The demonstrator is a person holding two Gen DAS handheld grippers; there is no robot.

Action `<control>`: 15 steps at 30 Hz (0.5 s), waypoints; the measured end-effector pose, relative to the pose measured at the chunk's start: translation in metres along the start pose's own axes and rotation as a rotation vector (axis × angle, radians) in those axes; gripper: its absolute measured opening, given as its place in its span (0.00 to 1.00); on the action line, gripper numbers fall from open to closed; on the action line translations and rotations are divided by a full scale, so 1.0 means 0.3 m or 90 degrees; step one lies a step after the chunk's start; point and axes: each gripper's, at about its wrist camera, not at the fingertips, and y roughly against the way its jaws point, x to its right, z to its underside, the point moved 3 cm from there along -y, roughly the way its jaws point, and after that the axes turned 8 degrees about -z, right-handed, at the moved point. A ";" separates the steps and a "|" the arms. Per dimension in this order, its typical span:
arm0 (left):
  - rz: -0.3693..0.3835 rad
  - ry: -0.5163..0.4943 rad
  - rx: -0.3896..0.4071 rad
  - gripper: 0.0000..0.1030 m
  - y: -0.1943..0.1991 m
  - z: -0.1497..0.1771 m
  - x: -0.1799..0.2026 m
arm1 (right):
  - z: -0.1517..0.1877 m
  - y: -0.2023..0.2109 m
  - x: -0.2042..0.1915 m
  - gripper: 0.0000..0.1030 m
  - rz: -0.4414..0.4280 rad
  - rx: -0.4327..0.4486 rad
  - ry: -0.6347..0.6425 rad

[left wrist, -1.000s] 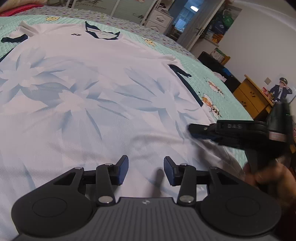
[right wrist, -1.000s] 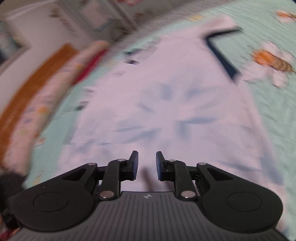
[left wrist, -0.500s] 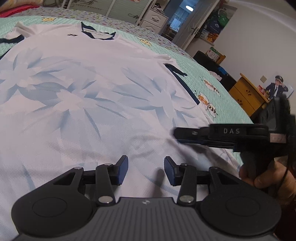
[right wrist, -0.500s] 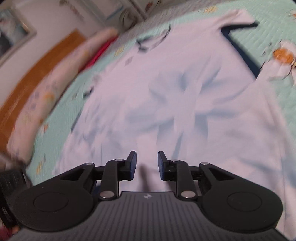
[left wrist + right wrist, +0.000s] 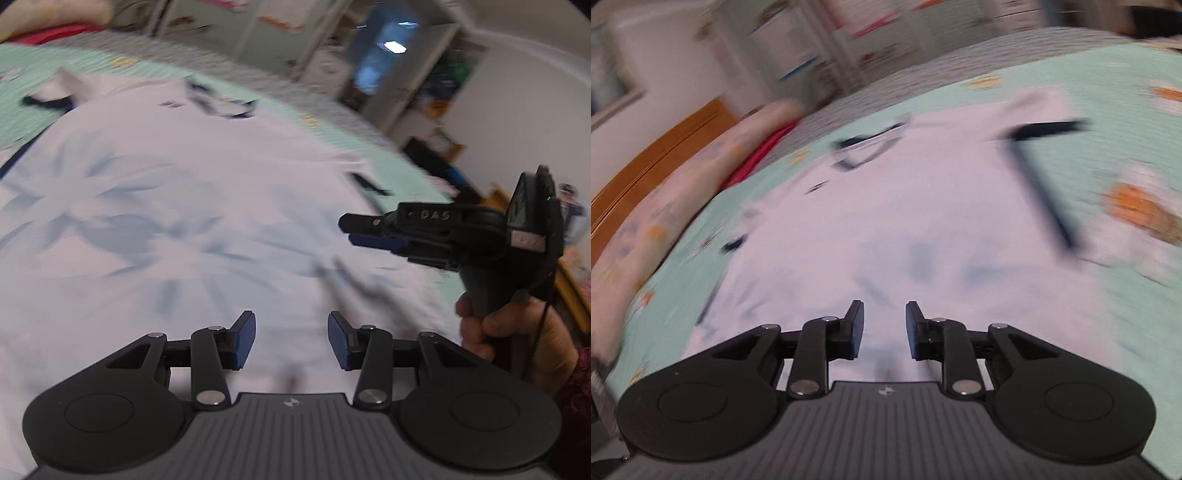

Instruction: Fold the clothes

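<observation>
Your left tool (image 5: 291, 338) hangs over the near part of the white shirt (image 5: 184, 221) with its blue pads set moderately apart and nothing but air between them. Your right tool (image 5: 884, 328) stands narrower, its jaws have just been opening, and they too are empty above the cloth. In the left wrist view that right tool (image 5: 354, 230) shows side-on at the right, clear of the fabric, with your hand (image 5: 517, 332) wrapped round its grip. The shirt lies spread flat on the mint bedspread (image 5: 1126, 110), collar (image 5: 868, 147) at the far end, pale blue flower print across the body. Its right sleeve, trimmed with a dark band (image 5: 1038, 184), reaches out at the far right, and bare bedspread with orange cartoon prints runs beyond that edge, so there is open room on that side. On the left, a strip of bedspread separates the shirt's edge from a pale pillow (image 5: 665, 206) and something red beside it, with a wooden headboard (image 5: 653, 162) behind. Both views are smeared, so the near hem cannot be made out.
</observation>
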 end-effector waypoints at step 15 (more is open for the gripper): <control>0.050 0.022 -0.012 0.45 0.008 -0.047 -0.024 | -0.125 -0.008 0.160 0.26 0.052 0.066 -0.062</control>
